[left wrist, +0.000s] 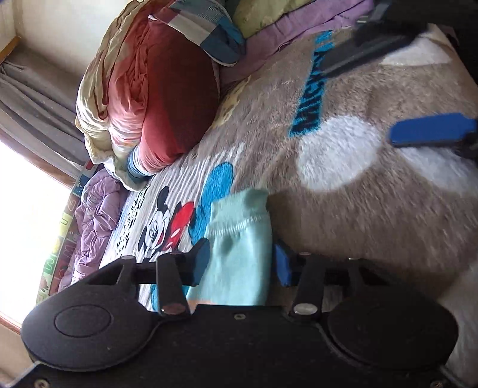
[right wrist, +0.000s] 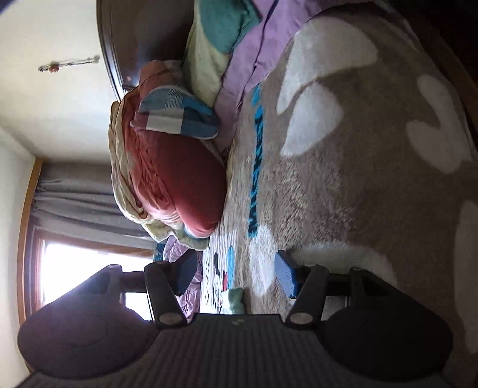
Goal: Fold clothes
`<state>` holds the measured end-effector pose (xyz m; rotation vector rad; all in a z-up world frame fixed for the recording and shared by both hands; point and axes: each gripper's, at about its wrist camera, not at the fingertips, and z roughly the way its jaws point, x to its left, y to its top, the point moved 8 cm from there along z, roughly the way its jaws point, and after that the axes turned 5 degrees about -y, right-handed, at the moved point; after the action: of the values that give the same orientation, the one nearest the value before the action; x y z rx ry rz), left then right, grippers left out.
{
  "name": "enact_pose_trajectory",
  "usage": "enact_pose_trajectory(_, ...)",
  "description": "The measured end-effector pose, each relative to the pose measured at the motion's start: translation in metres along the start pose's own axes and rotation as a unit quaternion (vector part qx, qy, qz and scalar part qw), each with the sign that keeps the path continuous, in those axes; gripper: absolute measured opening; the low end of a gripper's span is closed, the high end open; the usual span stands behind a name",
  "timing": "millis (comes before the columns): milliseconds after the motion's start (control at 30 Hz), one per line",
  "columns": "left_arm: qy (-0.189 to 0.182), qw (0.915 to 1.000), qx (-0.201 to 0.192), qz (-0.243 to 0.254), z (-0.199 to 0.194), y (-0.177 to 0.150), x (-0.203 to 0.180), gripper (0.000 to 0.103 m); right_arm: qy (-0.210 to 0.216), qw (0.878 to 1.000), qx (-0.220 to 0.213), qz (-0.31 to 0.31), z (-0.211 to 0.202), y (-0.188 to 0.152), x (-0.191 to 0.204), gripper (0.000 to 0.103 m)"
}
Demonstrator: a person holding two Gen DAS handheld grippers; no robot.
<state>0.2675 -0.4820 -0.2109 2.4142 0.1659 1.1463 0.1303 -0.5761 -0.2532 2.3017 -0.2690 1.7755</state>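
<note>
1. Two handheld grippers over a bed; both wrist views are rolled sideways and motion-blurred.
2. Left gripper (left wrist: 242, 262): blue-padded fingers (left wrist: 283, 264) sit either side of a small mint-green knit garment (left wrist: 239, 238) with a stitched hem. Cloth fills the gap between them. Left pad looks to touch the cloth edge; a thin gap shows at the right pad. Can't tell if it's actually pinched.
3. Mint garment lies on a fuzzy beige blanket (left wrist: 373, 209) with white blobs, blue lettering and a cartoon mouse print (left wrist: 161, 221). It's just beside the mouse print, at its edge.
4. Right gripper (right wrist: 236, 274): jaws apart, nothing between the pads, so released. It's also seen from the left cam at upper right (left wrist: 397, 89), one blue pad and one dark finger, hovering above the blanket, well apart from the garment.
5. From the right cam the garment (right wrist: 236, 300) is small and low in view, near the gripper body, not in the jaws.
6. Far side of bed: big red cushion (left wrist: 176, 98) leaning on a crumpled cream-and-pink quilt (left wrist: 98, 98); blue/white/grey checked pillow (left wrist: 206, 32) on top of the cushion.
7. Lilac sheet (left wrist: 298, 24) runs along the blanket edge; bunched lilac fabric (left wrist: 95, 215) near the window.
8. Grey curtain (right wrist: 80, 206) hangs beside a bright window (right wrist: 89, 274). Dark wooden headboard (right wrist: 143, 38) behind the pillows, cream wall beyond.
</note>
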Motion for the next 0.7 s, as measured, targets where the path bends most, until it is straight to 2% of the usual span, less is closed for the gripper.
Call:
enact_pose_trajectory(133, 0.001, 1.0, 0.007, 0.0, 0.014, 0.007, -0.001, 0.033, -0.001, 1.0, -0.007, 0.005, -0.002, 0.004, -0.003, 0.058)
enact_pose_trajectory(233, -0.002, 0.9998, 0.014, -0.009, 0.022, 0.011, -0.002, 0.022, -0.003, 1.0, -0.013, 0.003, -0.004, 0.006, -0.004, 0.058)
enact_pose_trajectory(300, -0.012, 0.9996, 0.019, -0.019, 0.024, 0.012, -0.002, 0.009, -0.003, 1.0, -0.015, 0.001, -0.005, 0.007, -0.005, 0.058)
enact_pose_trajectory(433, -0.043, 0.9963, 0.019, -0.072, 0.016, 0.015, 0.015, 0.005, -0.003, 1.0, -0.013, -0.011, -0.007, 0.005, -0.003, 0.06)
enact_pose_trajectory(567, -0.075, 0.9858, -0.002, -0.15, -0.003, 0.018, 0.052, 0.005, 0.006, 0.999, -0.009, -0.04, -0.016, -0.003, 0.004, 0.068)
enact_pose_trajectory(633, -0.092, 0.9768, -0.013, -0.193, -0.015, 0.019, 0.073, 0.005, 0.017, 0.996, 0.011, -0.084, -0.02, -0.016, 0.016, 0.068)
enact_pose_trajectory(700, -0.114, 0.9632, -0.03, -0.241, -0.028, 0.017, 0.095, 0.005, 0.027, 0.987, 0.037, -0.154, -0.024, -0.04, 0.033, 0.067)
